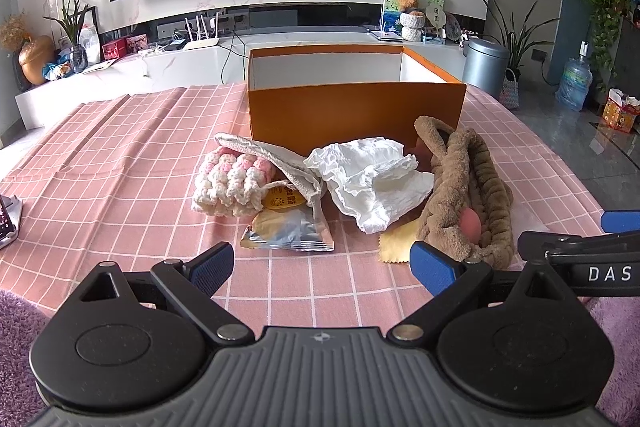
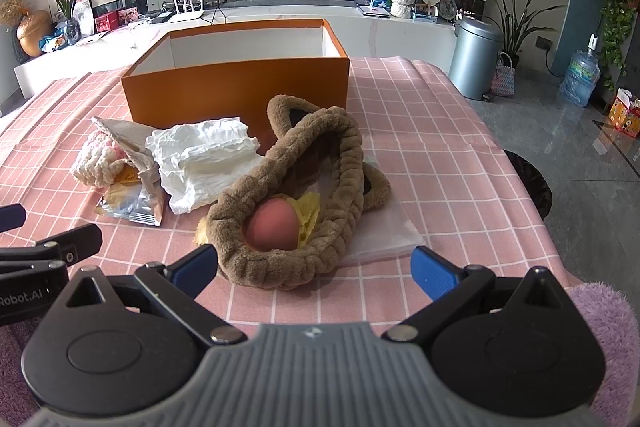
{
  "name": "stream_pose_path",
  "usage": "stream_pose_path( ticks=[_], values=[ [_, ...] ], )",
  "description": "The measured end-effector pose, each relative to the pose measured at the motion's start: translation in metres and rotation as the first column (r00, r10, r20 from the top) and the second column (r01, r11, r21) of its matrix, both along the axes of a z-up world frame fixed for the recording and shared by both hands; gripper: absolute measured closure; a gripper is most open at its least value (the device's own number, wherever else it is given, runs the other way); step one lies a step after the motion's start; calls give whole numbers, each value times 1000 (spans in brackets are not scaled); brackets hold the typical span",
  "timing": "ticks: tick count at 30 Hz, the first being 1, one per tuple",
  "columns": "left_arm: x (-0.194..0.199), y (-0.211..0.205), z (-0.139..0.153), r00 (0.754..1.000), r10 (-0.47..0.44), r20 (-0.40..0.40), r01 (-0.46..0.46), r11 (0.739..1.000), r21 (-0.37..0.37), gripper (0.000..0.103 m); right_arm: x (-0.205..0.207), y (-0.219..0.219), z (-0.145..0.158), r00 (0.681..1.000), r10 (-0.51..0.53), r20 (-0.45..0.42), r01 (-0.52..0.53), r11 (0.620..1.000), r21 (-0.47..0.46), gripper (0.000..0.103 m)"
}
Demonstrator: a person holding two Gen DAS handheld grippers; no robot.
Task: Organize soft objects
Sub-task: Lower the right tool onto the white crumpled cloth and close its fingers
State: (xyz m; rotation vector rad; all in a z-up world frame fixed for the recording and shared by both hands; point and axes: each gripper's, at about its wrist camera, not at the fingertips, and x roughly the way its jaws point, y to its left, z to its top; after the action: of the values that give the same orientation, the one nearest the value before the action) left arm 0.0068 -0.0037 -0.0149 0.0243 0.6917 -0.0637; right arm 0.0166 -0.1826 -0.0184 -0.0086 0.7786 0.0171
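On the pink checked tabletop (image 2: 420, 131), both hand-held grippers, left (image 1: 322, 265) and right (image 2: 314, 267), are hovering released, risking rolling the pink egg-shaped ball (image 2: 272, 229) out of the brown plush headband (image 2: 320, 167).

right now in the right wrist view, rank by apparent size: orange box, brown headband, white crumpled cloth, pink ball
1. orange box
2. brown headband, though it sits nearer the camera, so the gap is unsure
3. white crumpled cloth
4. pink ball, partly hidden inside the headband
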Motion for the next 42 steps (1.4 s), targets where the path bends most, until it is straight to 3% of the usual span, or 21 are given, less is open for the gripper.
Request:
stream_pose_path(
  ticks=[4, 7, 10, 12, 17, 23, 26, 30, 34, 42],
  values=[
    [2, 7, -2, 1000, 2, -10, -2, 999, -37, 0, 2, -4, -2, 1000, 23, -6, -23, 998, 64, 2],
    [7, 12, -1, 1000, -5, -16, 4, 998, -63, 1, 5, -2, -4, 1000, 22, -13, -22, 999, 49, 2],
    [11, 13, -1, 999, -48, -13, 47, 996, -80, 16, 12, -2, -4, 999, 40, -20, -39, 997, 71, 3],
    [15, 16, -1, 997, -73, -15, 71, 993, -93, 21, 16, 1, -2, 998, 66, -17, -65, 995, 74, 9],
    [37, 34, 6, 999, -46, -13, 43, 981, -187, 35, 35, 17, 3, 985, 170, 10, -170, 983, 71, 15],
    [64, 46, 8, 999, 26, -40, -33, 982, -184, 35, 80, 45, 10, 964, 262, 41, -264, 963, 52, 19],
    [80, 55, 6, 996, 42, -75, -57, 978, -201, 36, 110, 60, 7, 951, 307, 15, -308, 950, 54, 19],
    [101, 66, 4, 992, 72, -101, -93, 969, -229, 36, 147, 70, -5, 962, 266, -66, -257, 958, 126, 18],
    [119, 74, 2, 989, 104, -109, -130, 957, -261, 34, 176, 73, -19, 970, 203, -131, -174, 963, 207, 6],
    [141, 80, -11, 979, 132, -154, -173, 941, -292, 33, 192, 93, -50, 948, 249, -199, -216, 961, 174, 7]
  ],
)
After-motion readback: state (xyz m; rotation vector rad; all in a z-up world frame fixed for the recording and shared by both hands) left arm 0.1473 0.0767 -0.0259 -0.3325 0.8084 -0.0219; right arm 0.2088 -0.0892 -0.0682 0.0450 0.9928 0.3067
